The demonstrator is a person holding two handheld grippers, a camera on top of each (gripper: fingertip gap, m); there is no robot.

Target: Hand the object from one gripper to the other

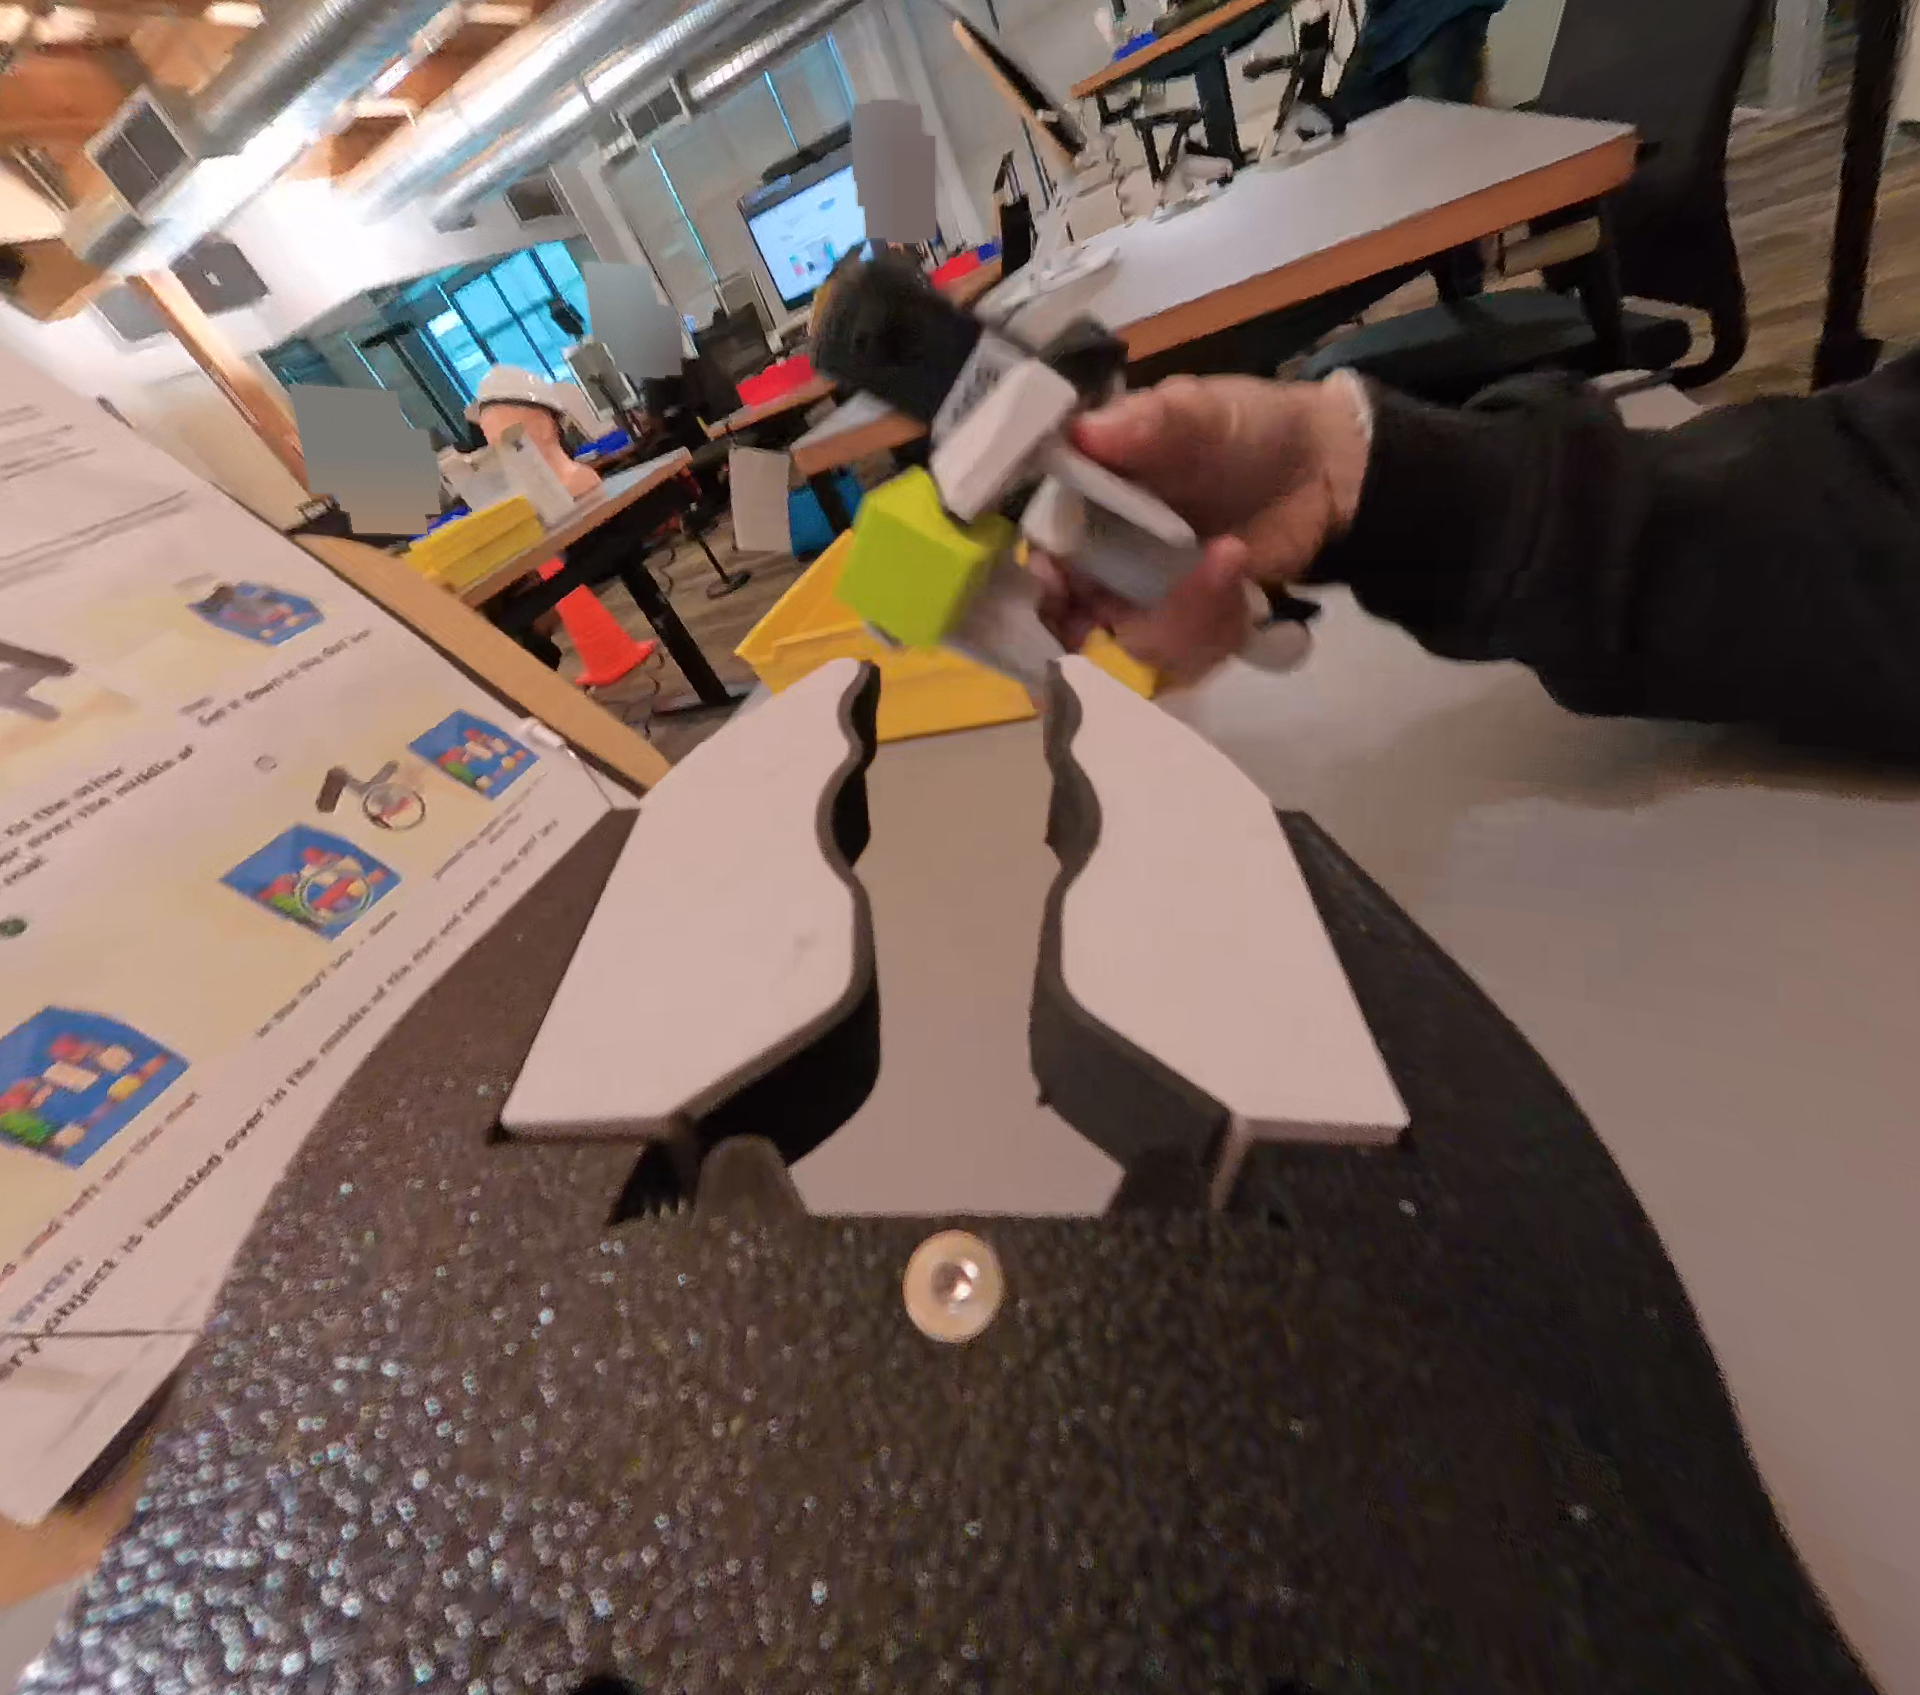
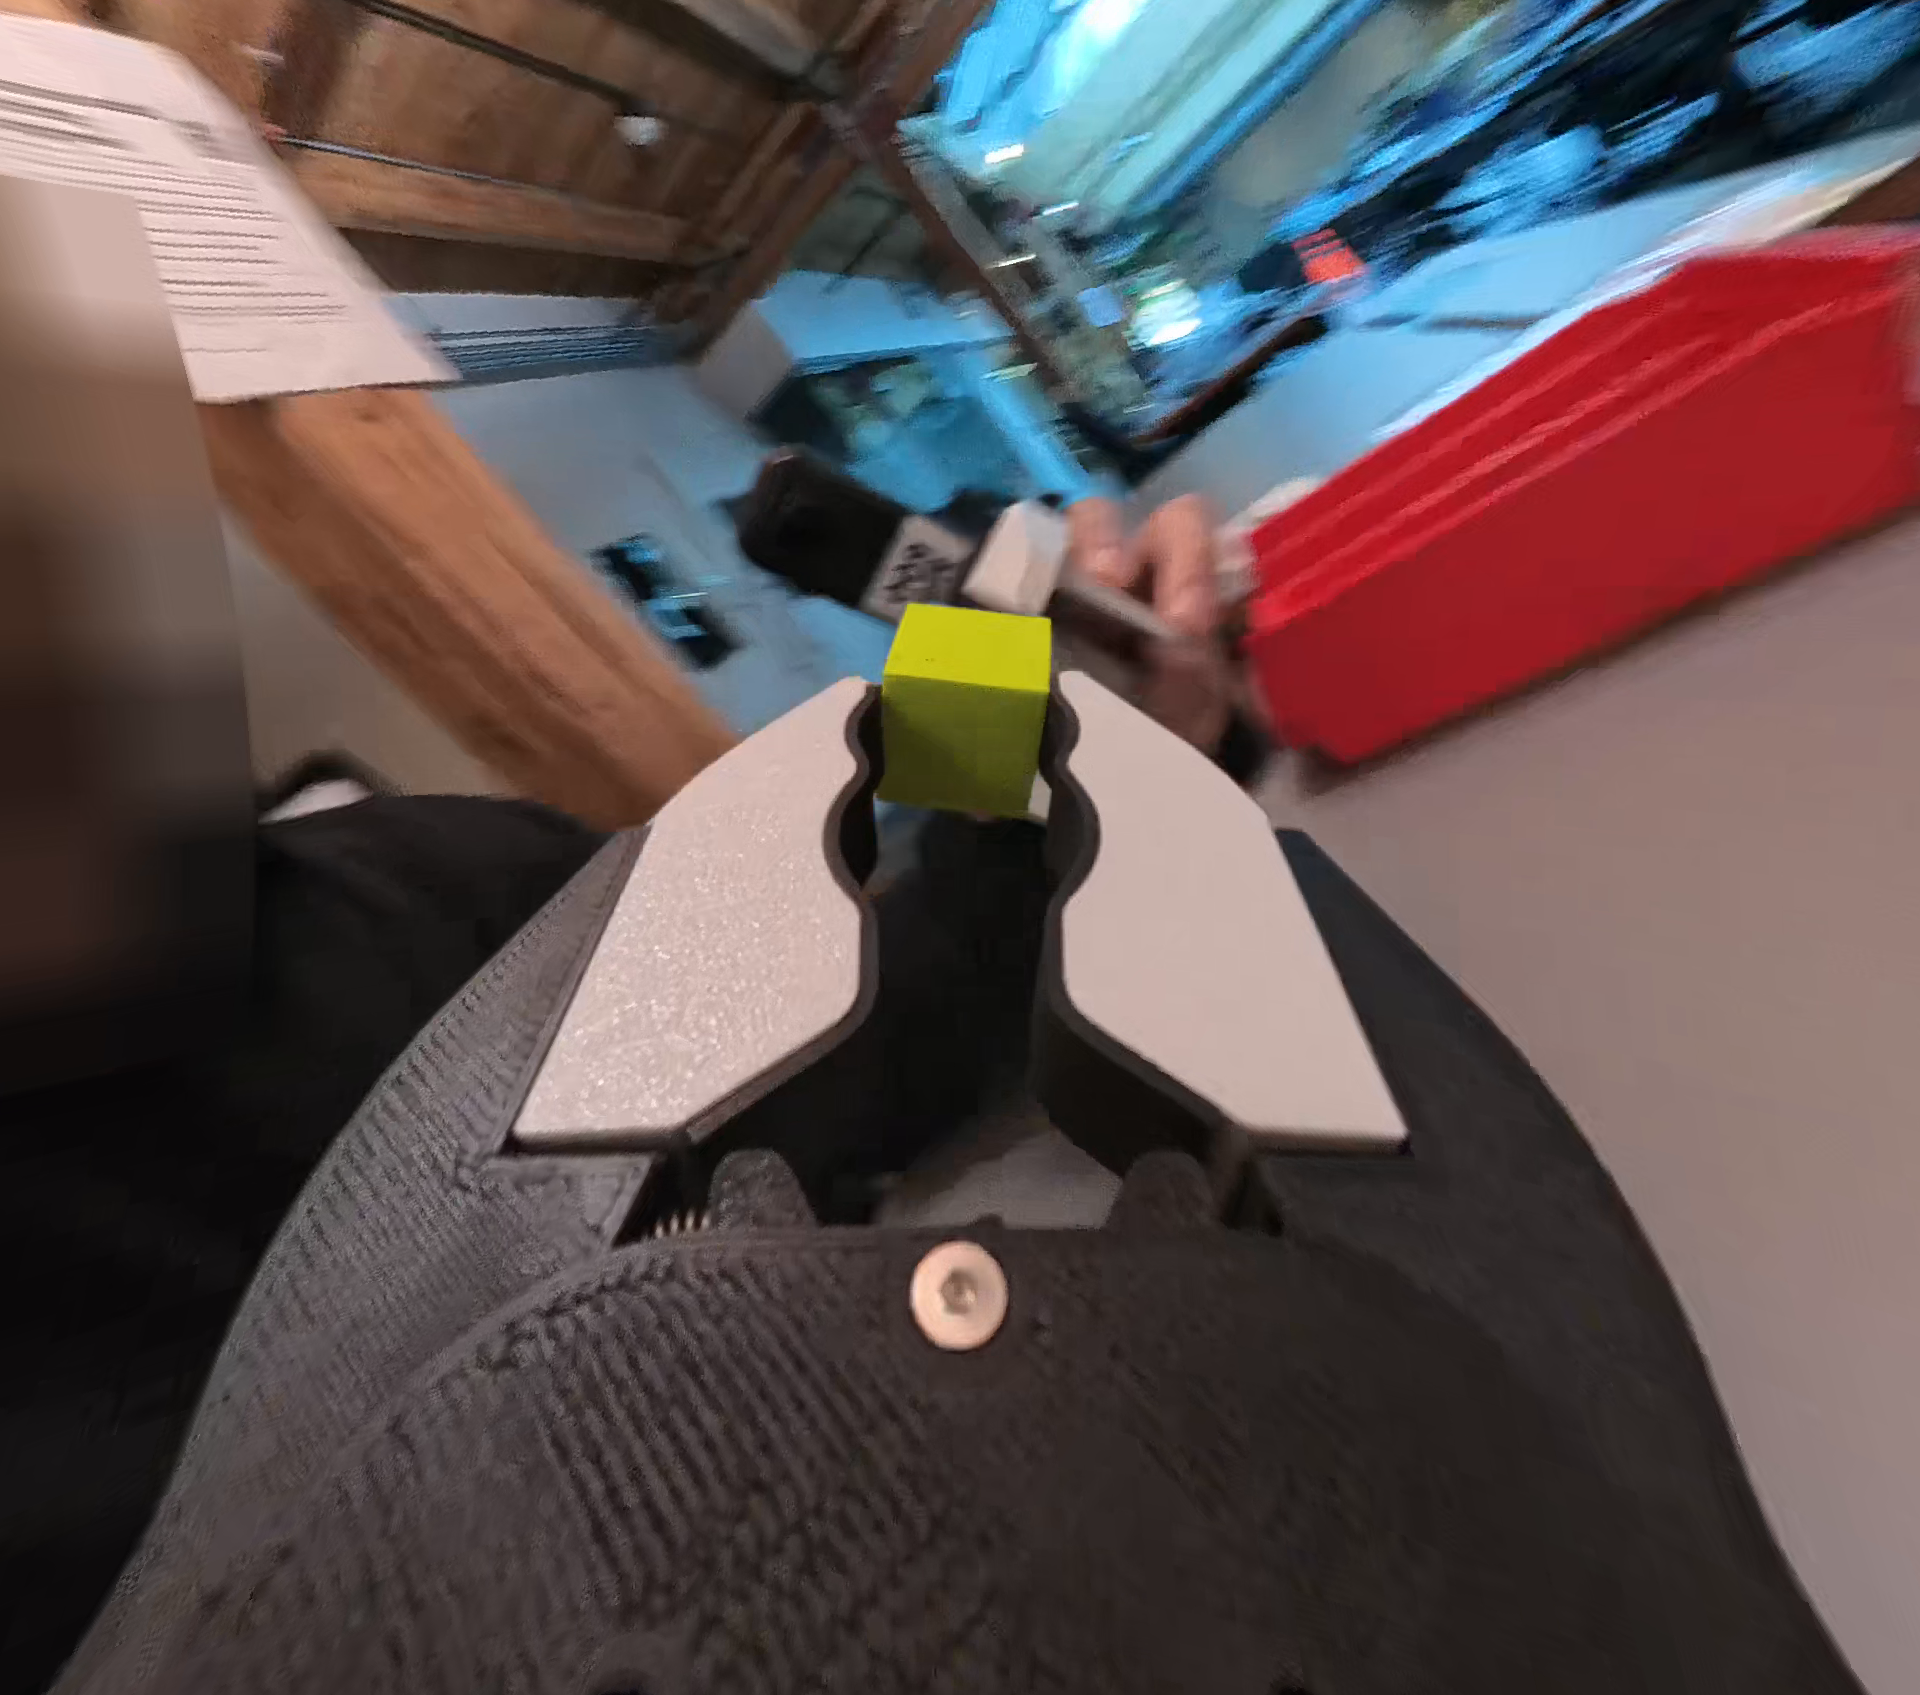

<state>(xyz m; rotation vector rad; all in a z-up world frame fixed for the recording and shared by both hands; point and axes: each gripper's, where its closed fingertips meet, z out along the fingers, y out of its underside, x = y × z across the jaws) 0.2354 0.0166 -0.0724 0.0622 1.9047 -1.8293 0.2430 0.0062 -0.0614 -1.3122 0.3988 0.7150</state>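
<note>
The right gripper [image 2: 961, 746] is clamped on the lime-green cube [image 2: 964, 726], both pads pressed to its sides at the fingertips. The left gripper [image 1: 961, 710] stands parted around nothing, the cube [image 1: 920, 559] just beyond its tips. A yellow bin [image 1: 935, 695] lies behind, on the grey table [image 1: 1558, 918].

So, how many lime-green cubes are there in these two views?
1. Both views show the same lime-green cube, held between the right gripper's fingertips, just beyond the left gripper's empty fingers. More could lie hidden inside the yellow bin.
</note>
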